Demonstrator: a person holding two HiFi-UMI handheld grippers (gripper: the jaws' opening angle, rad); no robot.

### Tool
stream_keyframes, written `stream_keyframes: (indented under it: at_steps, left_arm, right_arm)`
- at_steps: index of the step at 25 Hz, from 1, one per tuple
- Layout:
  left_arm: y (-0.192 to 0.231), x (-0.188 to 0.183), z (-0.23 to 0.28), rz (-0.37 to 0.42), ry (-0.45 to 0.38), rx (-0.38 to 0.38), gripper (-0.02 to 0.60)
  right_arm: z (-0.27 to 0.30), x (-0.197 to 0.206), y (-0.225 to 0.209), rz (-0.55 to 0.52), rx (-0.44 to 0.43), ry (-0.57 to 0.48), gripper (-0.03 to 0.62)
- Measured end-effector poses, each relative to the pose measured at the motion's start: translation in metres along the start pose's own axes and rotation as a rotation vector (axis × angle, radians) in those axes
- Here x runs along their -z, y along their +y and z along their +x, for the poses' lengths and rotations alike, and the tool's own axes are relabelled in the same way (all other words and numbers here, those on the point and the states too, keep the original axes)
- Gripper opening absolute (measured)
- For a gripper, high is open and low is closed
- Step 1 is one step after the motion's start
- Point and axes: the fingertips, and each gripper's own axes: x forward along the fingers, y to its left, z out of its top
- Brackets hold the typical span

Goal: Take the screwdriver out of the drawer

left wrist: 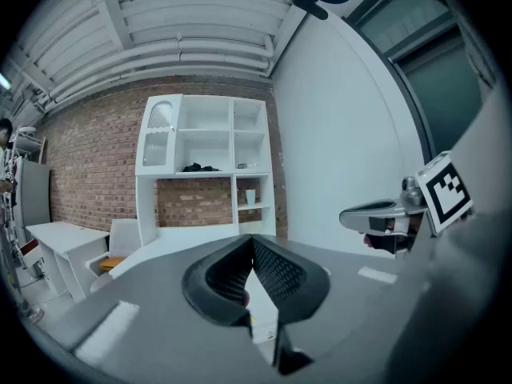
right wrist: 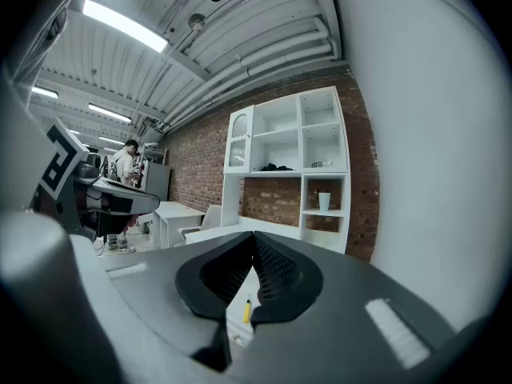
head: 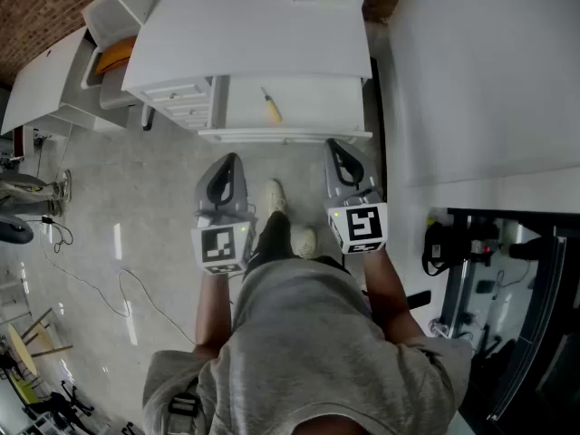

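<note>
A screwdriver (head: pixel 271 107) with a yellow handle lies in the open white drawer (head: pixel 285 136) of the cabinet. Both grippers hover in front of the drawer, short of its front edge and pointing towards it. My left gripper (head: pixel 228 163) is shut and empty, level with the drawer's left end. At the drawer's right end my right gripper (head: pixel 336 149) is also shut with nothing in it. In the right gripper view the screwdriver (right wrist: pixel 247 308) shows through the gap below the closed jaw tips (right wrist: pixel 254 242). The left gripper view shows its jaw tips (left wrist: pixel 253 242) meeting, with the right gripper (left wrist: pixel 382 214) at the side.
The white cabinet top (head: pixel 254 25) stands above the drawer, with small shut drawers (head: pixel 181 100) at its left. A white table (head: pixel 489 71) is at the right. A bin with an orange object (head: pixel 113 59) is at far left. My feet (head: pixel 276 199) stand below the drawer. A white shelf unit (left wrist: pixel 204 166) backs onto brick.
</note>
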Motion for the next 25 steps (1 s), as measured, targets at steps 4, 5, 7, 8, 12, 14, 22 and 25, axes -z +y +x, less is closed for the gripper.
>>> stream_keyframes:
  at_steps: [4, 5, 7, 8, 12, 14, 22, 25]
  left_arm:
    - [0.005, 0.007, 0.015, -0.01, 0.011, -0.001, 0.012]
    - [0.007, 0.008, 0.019, -0.011, 0.015, -0.001, 0.012]
    - [0.013, 0.011, 0.027, -0.015, 0.023, -0.002, 0.012]
    - [0.015, 0.013, 0.031, -0.017, 0.027, -0.002, 0.012]
    - [0.03, 0.018, 0.053, -0.028, 0.045, -0.004, 0.012]
    - [0.039, 0.021, 0.065, -0.037, 0.054, -0.005, 0.012]
    - [0.088, 0.026, 0.119, -0.068, 0.079, 0.01, 0.012]
    - [0.108, 0.03, 0.145, -0.073, 0.088, 0.021, 0.012]
  right_arm:
    - [0.015, 0.008, -0.005, -0.005, -0.003, 0.02, 0.003]
    - [0.019, 0.01, -0.006, -0.005, -0.005, 0.027, 0.003]
    - [0.03, 0.014, -0.006, -0.001, -0.012, 0.036, 0.003]
    - [0.036, 0.015, -0.007, 0.003, -0.015, 0.039, 0.003]
    - [0.065, 0.015, -0.01, 0.011, -0.028, 0.051, 0.003]
    - [0.082, 0.015, -0.01, 0.009, -0.036, 0.061, 0.003]
    - [0.161, 0.012, -0.005, -0.001, -0.055, 0.112, 0.003]
    - [0.194, 0.017, -0.007, -0.012, -0.048, 0.137, 0.003]
